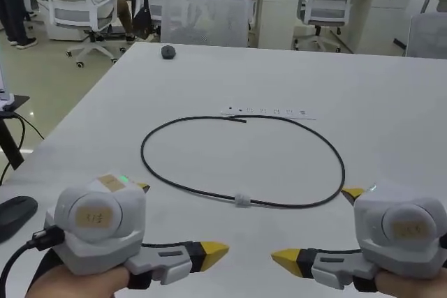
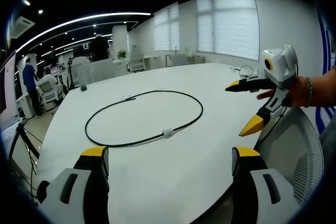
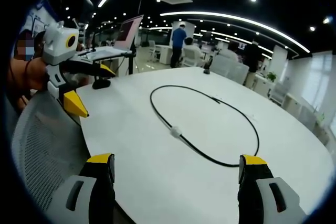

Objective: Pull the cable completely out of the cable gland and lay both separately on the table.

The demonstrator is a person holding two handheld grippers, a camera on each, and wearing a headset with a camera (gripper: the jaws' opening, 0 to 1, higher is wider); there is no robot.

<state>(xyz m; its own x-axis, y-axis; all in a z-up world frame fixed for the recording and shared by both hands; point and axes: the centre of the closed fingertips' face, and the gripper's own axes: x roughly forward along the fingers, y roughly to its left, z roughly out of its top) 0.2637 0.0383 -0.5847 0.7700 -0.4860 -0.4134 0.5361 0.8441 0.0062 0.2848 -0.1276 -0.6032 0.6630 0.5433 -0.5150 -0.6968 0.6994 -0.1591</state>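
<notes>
Surface [image 1: 377,82] pale, matte, smooth, with its far-left corner rounded and broad bare room all round the loop. Cable [image 1: 142,150]: thin, black, lying flat in one wide oval mid-surface, ends close together at the far side. Cable gland [image 1: 242,200]: small whitish lump on the near arc. Left claw [image 1: 178,218] and right claw [image 1: 318,225] hover by the near edge, both spread wide, yellow-tipped, holding nothing.

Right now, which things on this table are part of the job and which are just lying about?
Job: thin black cable loop; small pale cable gland threaded on it; left gripper; right gripper.
Lying about: small dark round object; white printed strip.
</notes>
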